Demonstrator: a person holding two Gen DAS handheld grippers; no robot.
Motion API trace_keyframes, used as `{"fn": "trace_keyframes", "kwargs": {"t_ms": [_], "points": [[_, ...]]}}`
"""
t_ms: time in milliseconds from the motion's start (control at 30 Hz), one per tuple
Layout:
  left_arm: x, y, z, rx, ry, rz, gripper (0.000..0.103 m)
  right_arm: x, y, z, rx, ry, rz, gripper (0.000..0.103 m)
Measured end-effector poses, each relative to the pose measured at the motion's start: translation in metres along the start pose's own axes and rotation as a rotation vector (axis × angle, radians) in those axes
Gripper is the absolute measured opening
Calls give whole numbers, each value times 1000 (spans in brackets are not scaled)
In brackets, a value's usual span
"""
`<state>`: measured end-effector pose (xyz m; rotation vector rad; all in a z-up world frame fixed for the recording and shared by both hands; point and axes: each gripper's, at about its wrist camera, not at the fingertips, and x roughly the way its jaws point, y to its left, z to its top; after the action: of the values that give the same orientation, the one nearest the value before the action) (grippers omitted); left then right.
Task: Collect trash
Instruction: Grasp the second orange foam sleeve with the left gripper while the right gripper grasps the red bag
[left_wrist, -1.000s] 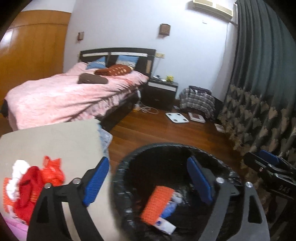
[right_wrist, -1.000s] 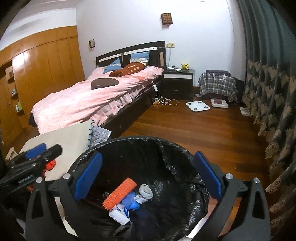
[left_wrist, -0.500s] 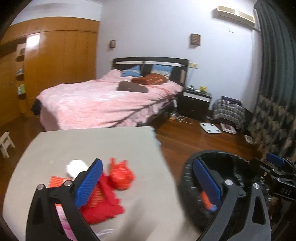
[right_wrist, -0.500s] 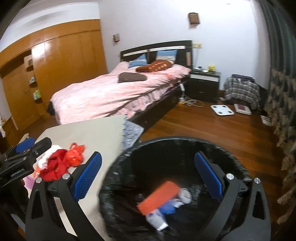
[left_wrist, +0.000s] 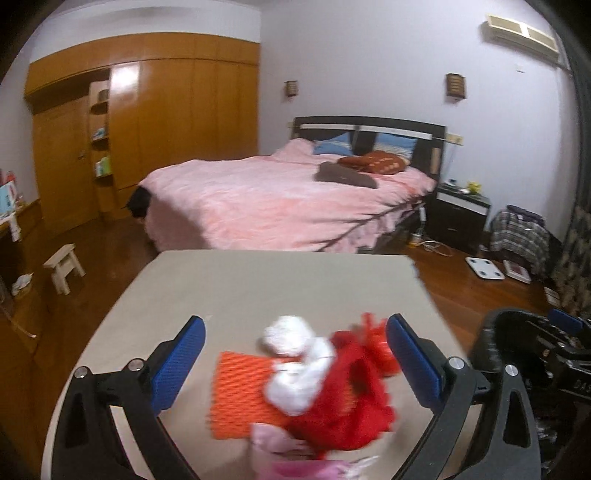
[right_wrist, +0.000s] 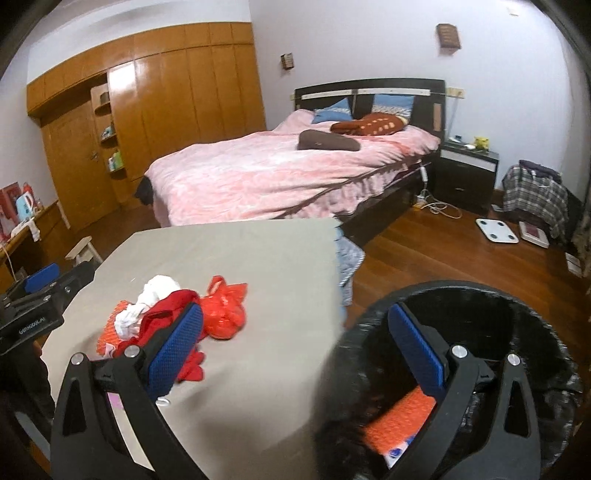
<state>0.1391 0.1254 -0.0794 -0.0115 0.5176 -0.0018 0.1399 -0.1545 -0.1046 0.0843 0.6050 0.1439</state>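
Observation:
A heap of trash lies on the beige table (left_wrist: 258, 288): an orange mesh sheet (left_wrist: 240, 395), a white crumpled tissue (left_wrist: 291, 350), a red cloth-like wad (left_wrist: 343, 402) and a red plastic bag (right_wrist: 225, 306). My left gripper (left_wrist: 295, 360) is open, hovering near the heap, which shows between its blue pads (left_wrist: 181, 360); nothing is gripped. My right gripper (right_wrist: 295, 350) is also open, straddling the table's right edge and the black-lined bin (right_wrist: 480, 291). The bin holds another orange mesh piece (right_wrist: 399, 417) and some packaging.
A pink wrapper (left_wrist: 295, 458) lies at the near end of the heap. Behind the table stands a pink-covered bed (left_wrist: 280, 195), with a wooden wardrobe (left_wrist: 147, 140) to the left. A small stool (left_wrist: 62, 266) and a white scale (right_wrist: 496, 230) sit on the wooden floor.
Both grippers have swung left from above the bin toward the table. The trash heap now sits between the left gripper's fingers, and the bin has slid to the right of both views.

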Motion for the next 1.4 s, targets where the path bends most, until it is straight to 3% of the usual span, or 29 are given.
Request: {"fn": "trace_keyframes", "kwargs": {"t_ms": [367, 600, 833, 967, 1167, 1400], "points": [[42, 65, -28, -44, 108, 104, 89, 47, 32, -5, -40, 50, 19, 97], [65, 79, -57, -73, 206, 96, 79, 71, 41, -12, -72, 77, 16, 97], [83, 79, -66, -106, 279, 38, 73, 90, 45, -17, -88, 103, 14, 97], [92, 73, -68, -100, 315, -7, 65, 97, 46, -17, -91, 112, 12, 97], [98, 69, -70, -106, 338, -59, 44, 109, 48, -15, -98, 125, 17, 97], [95, 64, -68, -110, 314, -58, 27, 124, 57, -14, -112, 150, 47, 93]]}}
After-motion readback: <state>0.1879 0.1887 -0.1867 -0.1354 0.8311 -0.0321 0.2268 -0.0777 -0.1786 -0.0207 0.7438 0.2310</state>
